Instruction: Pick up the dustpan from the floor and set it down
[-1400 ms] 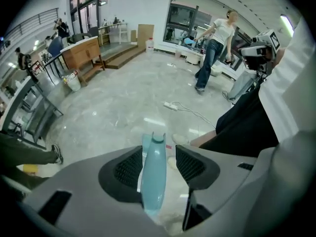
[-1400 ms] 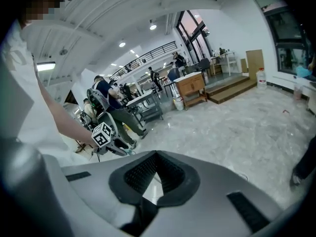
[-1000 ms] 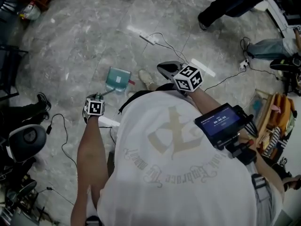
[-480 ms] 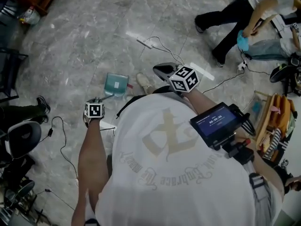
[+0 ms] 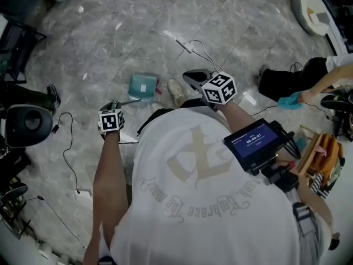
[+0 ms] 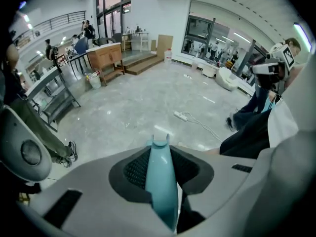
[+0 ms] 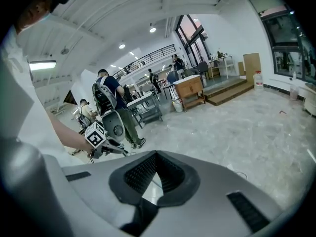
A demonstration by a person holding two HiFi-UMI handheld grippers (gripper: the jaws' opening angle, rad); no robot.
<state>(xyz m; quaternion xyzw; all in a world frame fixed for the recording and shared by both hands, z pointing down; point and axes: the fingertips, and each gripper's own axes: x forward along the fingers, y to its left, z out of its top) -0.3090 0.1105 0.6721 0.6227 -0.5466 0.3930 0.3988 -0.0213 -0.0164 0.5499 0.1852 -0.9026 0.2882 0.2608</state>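
Note:
The teal dustpan (image 5: 142,86) shows in the head view just ahead of my left hand, its handle running back to my left gripper (image 5: 115,105). In the left gripper view the teal handle (image 6: 162,181) lies lengthwise between the black pads, and the left gripper (image 6: 160,149) is shut on it. My right gripper (image 5: 193,77) hangs to the right of the dustpan, apart from it. Its pads meet at the tips in the right gripper view, so the right gripper (image 7: 156,154) is shut with nothing in it.
A white power strip (image 5: 185,44) with its cable lies on the grey marble floor beyond the dustpan. A shoe (image 5: 175,91) is just right of the pan. A black chair (image 5: 27,123) and loose cables (image 5: 66,148) are at the left. A person (image 5: 292,81) crouches at the right.
My left gripper has risen a little and rolled with the dustpan handle in it. The right gripper has stayed put. The person at the right has moved lower in the view.

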